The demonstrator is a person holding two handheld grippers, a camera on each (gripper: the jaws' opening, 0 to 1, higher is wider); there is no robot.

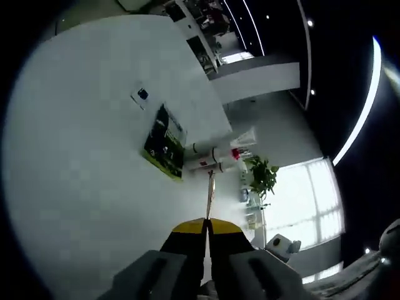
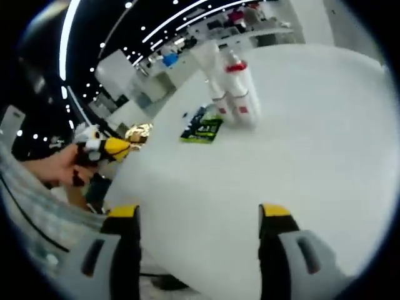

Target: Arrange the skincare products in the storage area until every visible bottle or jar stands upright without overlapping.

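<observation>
Nearest us in the right gripper view, our right gripper [image 2: 199,222] hovers over the bare front of the white table [image 2: 312,156] with its yellow-tipped jaws spread wide and nothing between them; we judge it is set that way to be ready for a bottle, not because it carries one. Our left gripper [image 1: 207,226] has its jaws pressed together, and whether anything thin is caught between them we cannot tell. In the right gripper view that same left gripper [image 2: 106,149] shows off the table's left edge, gripped by our hand [image 2: 59,167] and held away from the products.

Farther across the table lies the dark green printed card [image 2: 203,129], flat on the surface. Just beyond the card stand the skincare bottles [image 2: 234,94], white with red bands and caps, upright and close together, possibly touching; they sit well apart from both grippers. In the left gripper view the bottles [image 1: 215,156] appear sideways just beside the card [image 1: 164,144], which we put down to the roll of our hand.

Upright already, the cluster may only need spacing.
</observation>
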